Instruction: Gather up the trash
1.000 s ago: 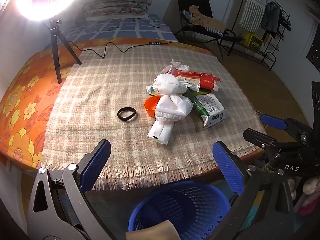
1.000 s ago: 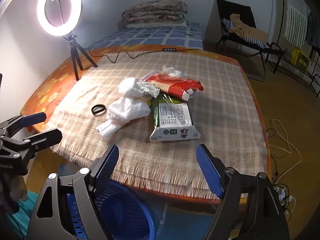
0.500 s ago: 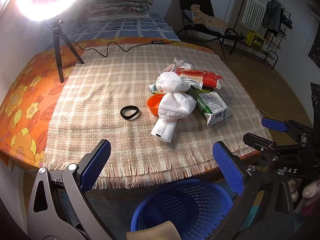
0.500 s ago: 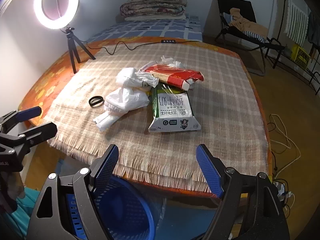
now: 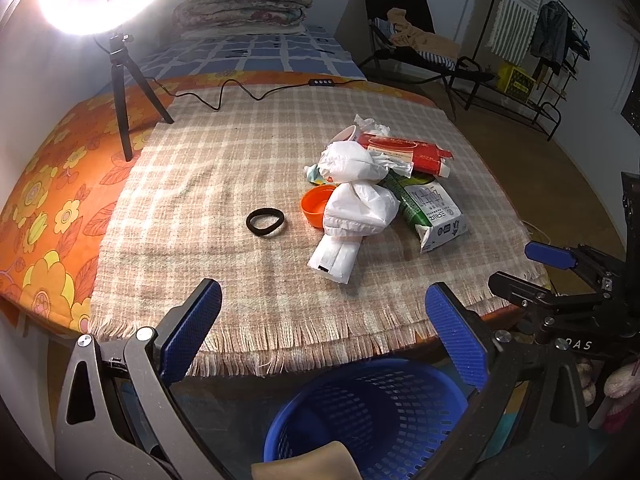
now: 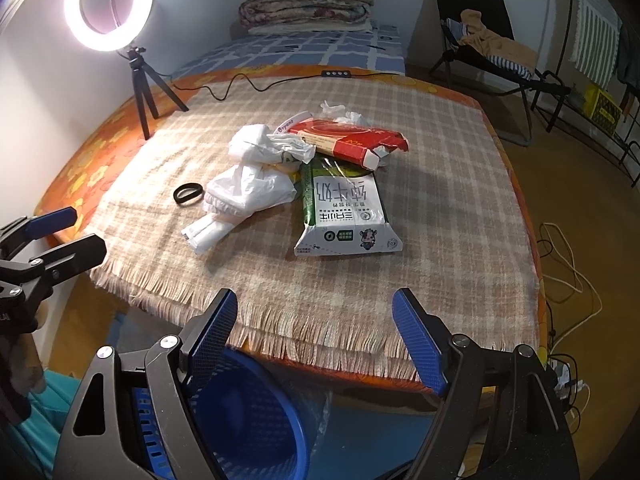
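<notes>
A pile of trash lies on the checked cloth [image 5: 224, 184]: a white plastic bag [image 5: 360, 208] [image 6: 248, 190], a second crumpled white bag [image 5: 352, 162] [image 6: 260, 146], a green-and-white milk carton [image 5: 434, 210] [image 6: 344, 208], a red box [image 5: 404, 152] [image 6: 352, 140] and an orange lid [image 5: 316, 208]. A black ring [image 5: 265, 221] [image 6: 188, 193] lies apart to the left. A blue basket [image 5: 372, 412] [image 6: 248, 420] stands on the floor below the table's near edge. My left gripper [image 5: 320, 336] and right gripper [image 6: 314, 340] are both open and empty, over the basket, short of the table edge.
A ring light on a tripod [image 5: 120, 92] [image 6: 140, 80] stands at the table's back left, its cable [image 5: 240, 92] running across the back. A bed with folded blankets [image 6: 308, 8], a folding chair [image 5: 412, 52] and a clothes rack [image 5: 540, 64] stand beyond. Cables [image 6: 568, 264] lie on the floor at right.
Both grippers have shifted slightly toward the table; the view of the trash pile has grown a little. Nothing on the table has moved, and both stay open.
</notes>
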`<state>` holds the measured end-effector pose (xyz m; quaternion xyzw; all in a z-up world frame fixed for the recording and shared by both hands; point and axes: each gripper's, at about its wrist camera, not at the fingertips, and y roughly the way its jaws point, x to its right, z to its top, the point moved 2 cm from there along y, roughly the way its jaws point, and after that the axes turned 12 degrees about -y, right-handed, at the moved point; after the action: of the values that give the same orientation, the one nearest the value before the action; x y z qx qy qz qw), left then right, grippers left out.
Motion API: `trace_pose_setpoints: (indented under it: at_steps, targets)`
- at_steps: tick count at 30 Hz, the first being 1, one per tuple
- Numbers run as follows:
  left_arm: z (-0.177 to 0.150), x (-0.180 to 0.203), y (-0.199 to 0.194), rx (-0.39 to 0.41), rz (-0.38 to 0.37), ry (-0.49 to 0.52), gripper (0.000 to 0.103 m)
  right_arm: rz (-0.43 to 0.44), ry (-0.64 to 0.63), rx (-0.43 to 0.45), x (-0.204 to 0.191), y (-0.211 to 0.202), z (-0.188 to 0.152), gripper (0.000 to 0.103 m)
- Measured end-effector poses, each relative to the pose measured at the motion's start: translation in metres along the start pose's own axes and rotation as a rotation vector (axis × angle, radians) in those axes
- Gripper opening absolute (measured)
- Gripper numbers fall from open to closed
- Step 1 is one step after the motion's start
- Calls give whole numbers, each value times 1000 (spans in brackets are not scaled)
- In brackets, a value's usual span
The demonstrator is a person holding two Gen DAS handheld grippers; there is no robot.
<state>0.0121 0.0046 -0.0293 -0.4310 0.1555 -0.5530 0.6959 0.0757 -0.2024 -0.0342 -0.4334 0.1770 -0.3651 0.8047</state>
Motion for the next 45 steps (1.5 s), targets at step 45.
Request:
trace_pose_setpoints:
  at_steps: [45]
  targets:
    - [-1, -8, 2, 1, 7, 7, 103, 47, -15, 26, 3, 0, -6, 80]
